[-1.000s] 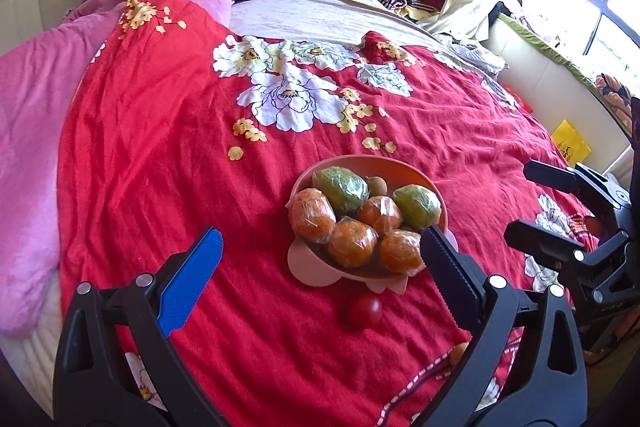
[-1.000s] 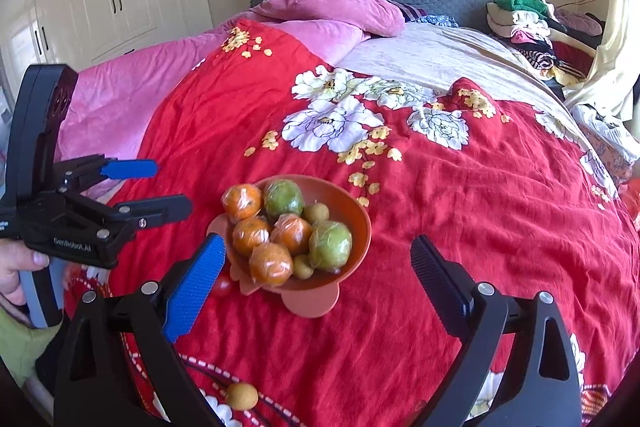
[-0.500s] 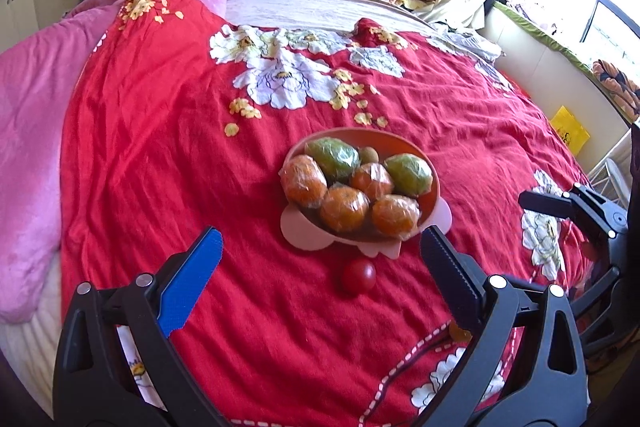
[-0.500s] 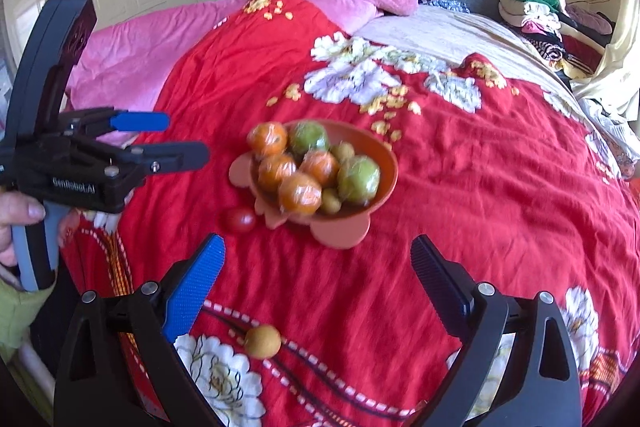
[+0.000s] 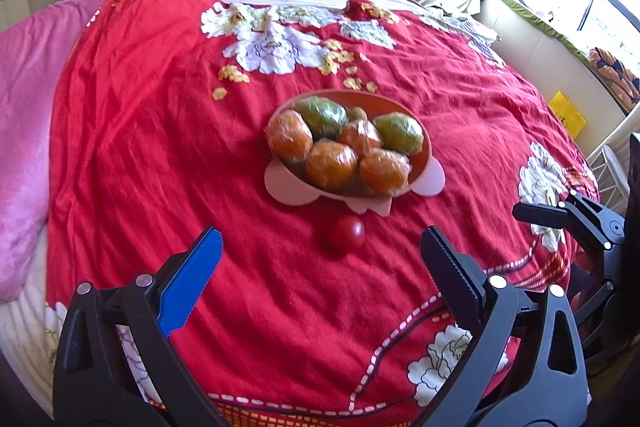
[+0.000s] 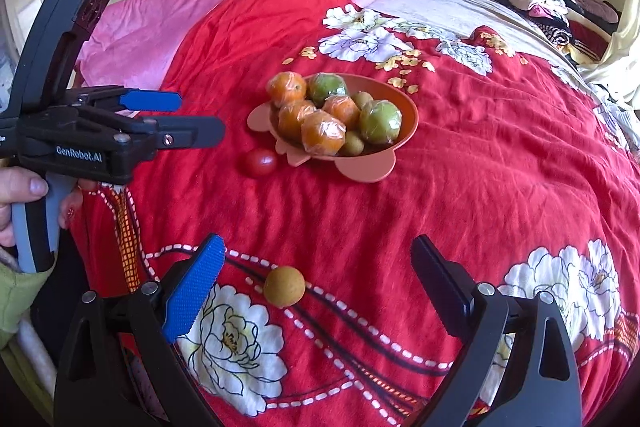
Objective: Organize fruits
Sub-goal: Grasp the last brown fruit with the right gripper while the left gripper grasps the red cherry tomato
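red tomato (image 5: 345, 238) and a tan fruit (image 6: 284, 286), maybe longan, lie outside the bowl (image 6: 408, 115); both tongs released.

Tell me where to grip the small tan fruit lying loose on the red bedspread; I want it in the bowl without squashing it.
Grip the tan fruit across its widest middle, coming down from above with the right gripper, whose open jaws already flank it. It is round and lies free, apart from the bowl and red fruit, so any side works; close gently.

Orange and green fruits (image 6: 328, 115) in a terracotta bowl (image 6: 408, 115) on a red, white-flowered bedspread (image 6: 480, 187)
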The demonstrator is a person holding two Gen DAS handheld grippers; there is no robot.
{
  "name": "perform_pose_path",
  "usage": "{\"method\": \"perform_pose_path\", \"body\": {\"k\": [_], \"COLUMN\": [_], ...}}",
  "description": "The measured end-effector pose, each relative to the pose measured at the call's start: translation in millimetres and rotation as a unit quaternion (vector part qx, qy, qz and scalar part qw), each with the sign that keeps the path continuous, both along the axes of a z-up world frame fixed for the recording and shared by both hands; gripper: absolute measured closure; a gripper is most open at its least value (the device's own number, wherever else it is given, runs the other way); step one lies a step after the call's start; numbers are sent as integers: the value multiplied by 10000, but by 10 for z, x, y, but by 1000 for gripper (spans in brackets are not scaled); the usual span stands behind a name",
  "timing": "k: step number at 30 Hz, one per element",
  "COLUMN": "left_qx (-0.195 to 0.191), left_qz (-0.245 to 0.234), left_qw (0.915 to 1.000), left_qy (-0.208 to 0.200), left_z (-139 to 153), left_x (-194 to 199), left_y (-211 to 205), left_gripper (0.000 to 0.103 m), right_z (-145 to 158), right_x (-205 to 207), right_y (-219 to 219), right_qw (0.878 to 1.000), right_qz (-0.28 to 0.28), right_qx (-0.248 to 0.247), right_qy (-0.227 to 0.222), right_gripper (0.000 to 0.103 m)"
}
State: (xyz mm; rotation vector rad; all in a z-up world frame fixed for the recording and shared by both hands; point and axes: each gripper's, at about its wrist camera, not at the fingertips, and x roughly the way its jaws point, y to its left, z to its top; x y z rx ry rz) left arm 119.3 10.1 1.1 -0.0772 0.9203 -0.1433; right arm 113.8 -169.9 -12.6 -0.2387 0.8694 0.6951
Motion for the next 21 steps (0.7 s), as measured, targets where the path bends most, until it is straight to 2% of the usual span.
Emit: {"method": "perform_pose_path", "body": {"k": [9,13,15,19,21], "left_qx": [7,-30,-42,-77,-114], "left_qz": [-78,-89,-110,-162,-177], "left_qw": [9999,9999,9998,9997,9995], "left_qy": [104,144,175,191,227], "left_z": [-113,-158,-185,-211,-231], "left_x": [-37,-34,-25,-2,21], "left_y": [-75,-96,-104,-114,-108], "left_gripper": [10,11,15,24,29], "right_z": [-173,-278,-315,-370,-391], "right_x": [-93,-107,-108,-87,-78], "right_y": [21,43,61,98,124], "right_qw": [9998,9994,9992,9989,9988], "right_qz": [5,71,115,151,215], "right_qx": [-68,-95,-79,-83,-89], "right_qy": [162,310,368,427,439], "right_gripper": [13,29,44,57,67]}}
